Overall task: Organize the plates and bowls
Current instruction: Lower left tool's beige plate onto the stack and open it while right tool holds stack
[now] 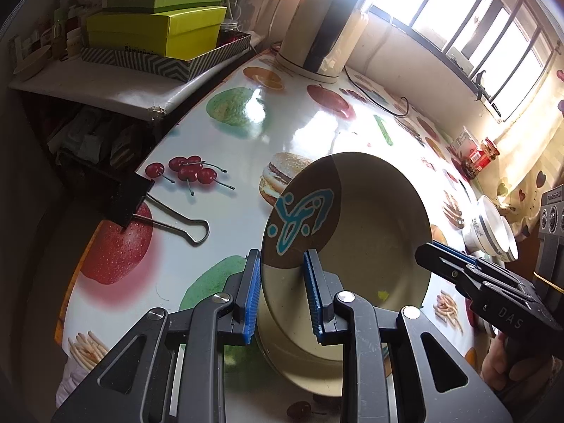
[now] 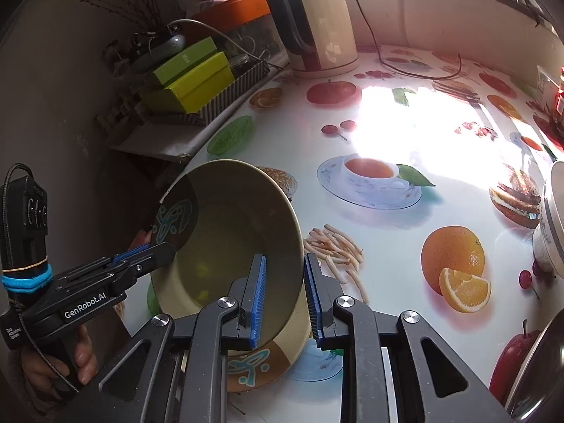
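Blue-padded left claw (image 1: 282, 296) is clamped on the near rim of a tan bowl (image 1: 370, 232) with a teal emblem, while the right claw (image 2: 284, 301) is clamped on the opposite rim, so both share the load. That bowl is tilted, raised above a second matching bowl (image 2: 261, 363) resting on the fruit-print table (image 2: 387, 257). White bowls (image 1: 490, 229) stand well apart near the table's edge. Risk, as judged: thin rim grips on glazed ware may slip if either hand twists or the two drift apart, dropping the bowl onto the one beneath and chipping both.
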Available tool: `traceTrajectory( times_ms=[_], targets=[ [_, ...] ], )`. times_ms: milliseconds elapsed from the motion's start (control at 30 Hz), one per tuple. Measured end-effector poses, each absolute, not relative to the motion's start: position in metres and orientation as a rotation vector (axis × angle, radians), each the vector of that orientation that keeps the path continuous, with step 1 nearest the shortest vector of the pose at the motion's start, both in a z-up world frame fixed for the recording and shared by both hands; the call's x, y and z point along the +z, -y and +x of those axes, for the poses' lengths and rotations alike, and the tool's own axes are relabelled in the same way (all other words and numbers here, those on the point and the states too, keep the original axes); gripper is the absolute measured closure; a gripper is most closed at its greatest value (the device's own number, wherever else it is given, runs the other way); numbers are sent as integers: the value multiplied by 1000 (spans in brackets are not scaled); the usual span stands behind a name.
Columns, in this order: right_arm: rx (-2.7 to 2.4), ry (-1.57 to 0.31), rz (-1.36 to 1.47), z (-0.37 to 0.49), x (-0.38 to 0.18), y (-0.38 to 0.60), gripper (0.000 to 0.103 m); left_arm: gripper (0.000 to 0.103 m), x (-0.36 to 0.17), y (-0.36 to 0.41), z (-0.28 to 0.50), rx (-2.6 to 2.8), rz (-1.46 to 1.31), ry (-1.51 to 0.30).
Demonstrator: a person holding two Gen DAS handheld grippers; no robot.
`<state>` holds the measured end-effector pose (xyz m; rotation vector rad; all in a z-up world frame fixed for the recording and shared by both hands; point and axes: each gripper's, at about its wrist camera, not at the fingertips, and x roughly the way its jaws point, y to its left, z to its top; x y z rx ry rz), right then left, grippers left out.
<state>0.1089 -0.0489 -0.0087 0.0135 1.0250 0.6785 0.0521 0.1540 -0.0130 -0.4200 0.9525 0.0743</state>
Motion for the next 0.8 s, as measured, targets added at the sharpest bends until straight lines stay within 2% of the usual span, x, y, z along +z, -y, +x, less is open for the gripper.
traceTrajectory(
  times_ms=[800],
  targets=[
    [664, -1051, 6, 88, -16, 57, 81, 78, -23, -149, 37, 69, -428, -979]
  ],
)
